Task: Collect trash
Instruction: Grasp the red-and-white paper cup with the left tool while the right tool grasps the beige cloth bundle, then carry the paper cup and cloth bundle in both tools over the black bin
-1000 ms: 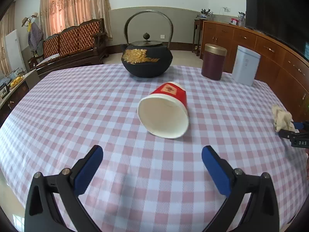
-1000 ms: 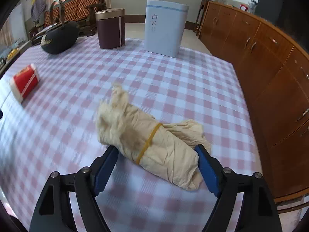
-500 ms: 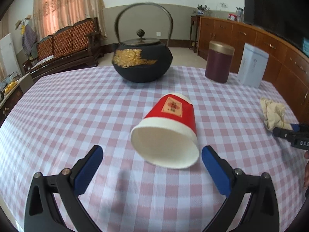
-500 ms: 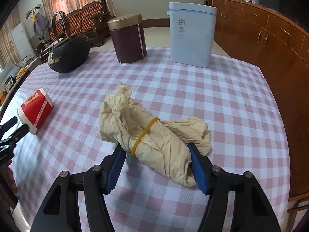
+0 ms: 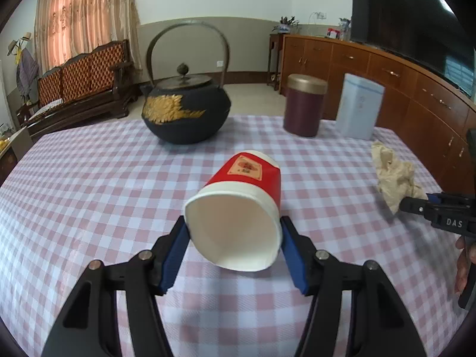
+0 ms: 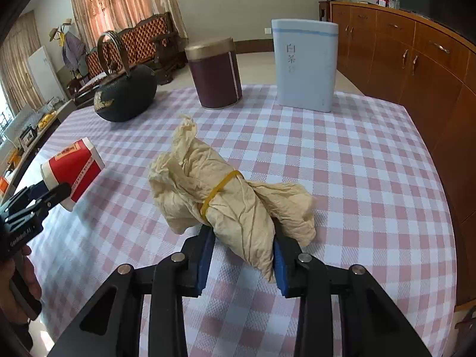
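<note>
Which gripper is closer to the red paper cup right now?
Left. The left gripper is closing on the cup at its rim; the right gripper is off beside it, closing on the paper wad.

Soft daylight, perhaps window-lit, fisheye-bent dark corners

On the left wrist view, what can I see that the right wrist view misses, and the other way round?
Left wrist only: the cup's open white mouth, squeezed out of round between the closing left gripper pads; the dark TV on the cabinets.
Right wrist only: the yellow rubber band round the paper wad, the closing right gripper pads pressing its sides, and the characters printed on the pale box.
Both: the cup, wad, kettle, maroon tin, pale box, checked cloth, and each other's gripper at the frame edge.
</note>
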Demonstrator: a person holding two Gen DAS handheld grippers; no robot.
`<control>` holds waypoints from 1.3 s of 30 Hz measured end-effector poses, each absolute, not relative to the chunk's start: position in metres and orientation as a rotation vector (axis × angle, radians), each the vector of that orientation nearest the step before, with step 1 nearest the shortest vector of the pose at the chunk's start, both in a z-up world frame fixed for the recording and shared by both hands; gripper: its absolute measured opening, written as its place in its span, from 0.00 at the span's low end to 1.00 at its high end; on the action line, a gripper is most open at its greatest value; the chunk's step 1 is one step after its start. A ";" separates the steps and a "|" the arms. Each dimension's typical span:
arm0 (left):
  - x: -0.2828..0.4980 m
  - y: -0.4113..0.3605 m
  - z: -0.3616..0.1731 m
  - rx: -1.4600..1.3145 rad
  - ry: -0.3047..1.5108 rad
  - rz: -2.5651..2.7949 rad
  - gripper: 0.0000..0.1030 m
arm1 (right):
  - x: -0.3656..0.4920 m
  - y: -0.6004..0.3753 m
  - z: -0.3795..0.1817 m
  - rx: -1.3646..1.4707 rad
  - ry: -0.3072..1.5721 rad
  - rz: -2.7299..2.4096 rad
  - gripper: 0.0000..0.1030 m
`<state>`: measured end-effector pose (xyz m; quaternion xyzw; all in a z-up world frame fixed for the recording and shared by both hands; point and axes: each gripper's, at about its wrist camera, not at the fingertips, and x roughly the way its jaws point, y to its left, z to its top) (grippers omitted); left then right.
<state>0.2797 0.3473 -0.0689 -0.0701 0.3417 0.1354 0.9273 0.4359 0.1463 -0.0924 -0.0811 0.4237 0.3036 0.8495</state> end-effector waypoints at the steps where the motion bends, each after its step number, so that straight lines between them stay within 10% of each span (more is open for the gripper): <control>1: 0.277 0.344 -0.067 -0.148 0.691 0.272 0.59 | 0.434 0.145 -0.091 -0.167 0.888 0.639 0.35; 39: 0.162 0.164 -0.005 -0.132 0.564 0.121 0.59 | 0.265 -0.026 -0.021 -0.104 0.745 0.518 0.33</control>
